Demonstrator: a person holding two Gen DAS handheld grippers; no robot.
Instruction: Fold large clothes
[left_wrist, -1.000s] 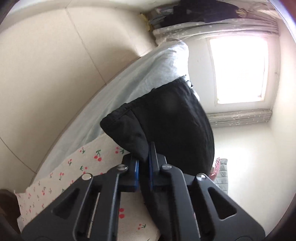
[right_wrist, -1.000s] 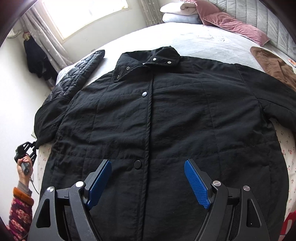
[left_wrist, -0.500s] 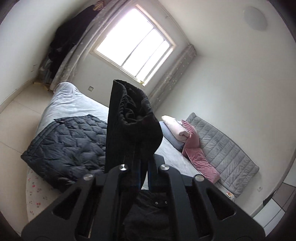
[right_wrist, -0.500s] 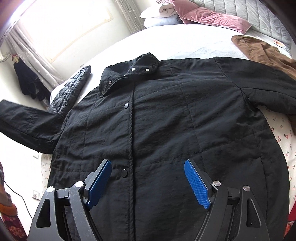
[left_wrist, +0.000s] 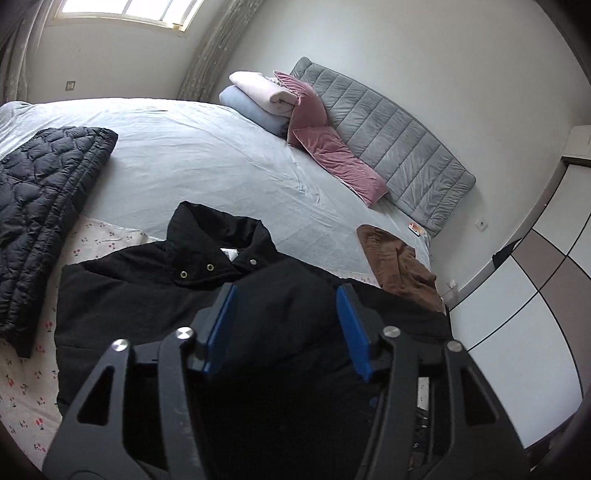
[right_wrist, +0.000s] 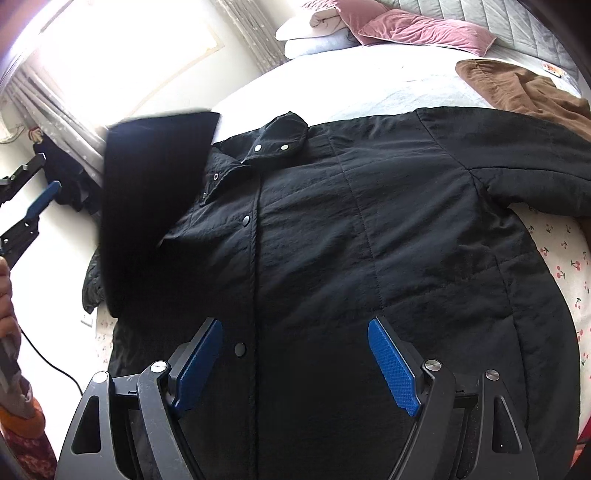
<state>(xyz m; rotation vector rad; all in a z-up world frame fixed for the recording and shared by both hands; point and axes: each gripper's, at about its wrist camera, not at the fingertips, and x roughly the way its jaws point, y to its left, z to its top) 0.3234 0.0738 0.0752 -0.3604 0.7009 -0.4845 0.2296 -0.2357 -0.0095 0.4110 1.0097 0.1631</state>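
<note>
Now left gripper (left_wrist: 286, 326) agape over black coat (right_wrist: 369, 240) (sleeve blurred), right gripper (right_wrist: 295, 363) agape.

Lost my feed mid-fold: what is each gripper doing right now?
Left gripper: open, holding nothing, over the black padded snap-front coat.
Right gripper: open, empty, above the coat.

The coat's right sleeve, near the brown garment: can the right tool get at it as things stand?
Probably yes. The right tool is open and empty above the black coat; that sleeve lies flat and uncovered.

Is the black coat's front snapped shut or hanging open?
Mostly shut: the black coat lies flat with its placket closed; only the collar flap is unsnapped.
</note>
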